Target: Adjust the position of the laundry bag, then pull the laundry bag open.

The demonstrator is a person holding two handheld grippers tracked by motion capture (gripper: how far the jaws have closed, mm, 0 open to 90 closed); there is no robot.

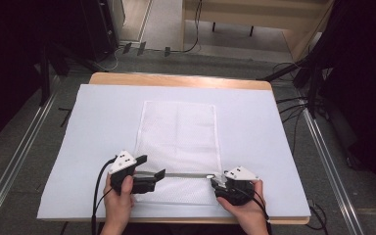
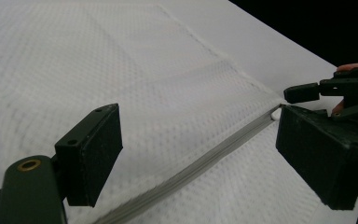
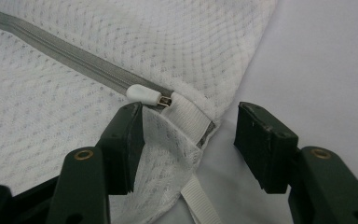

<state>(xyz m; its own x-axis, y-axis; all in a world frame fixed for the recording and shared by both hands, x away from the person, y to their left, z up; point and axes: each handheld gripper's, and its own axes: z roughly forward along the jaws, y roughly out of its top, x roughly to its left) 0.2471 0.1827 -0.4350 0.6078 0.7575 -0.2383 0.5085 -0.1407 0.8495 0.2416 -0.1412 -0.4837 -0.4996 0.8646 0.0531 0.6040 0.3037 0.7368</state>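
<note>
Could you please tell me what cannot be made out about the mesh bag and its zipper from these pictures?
- Mesh bag: whether anything is inside; the weave hides it in the high view.
- Zipper: its far end is cut off by the top-left edge of the right gripper view.
- Zipper pull: too small to read in the high view.
- Bag corner: partly hidden behind the right gripper.

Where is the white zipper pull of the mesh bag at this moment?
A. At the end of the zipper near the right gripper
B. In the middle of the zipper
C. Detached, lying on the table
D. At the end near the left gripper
A: the zipper pull sits at the zipper's end by the mesh bag's corner, just ahead of the open right gripper.
</note>
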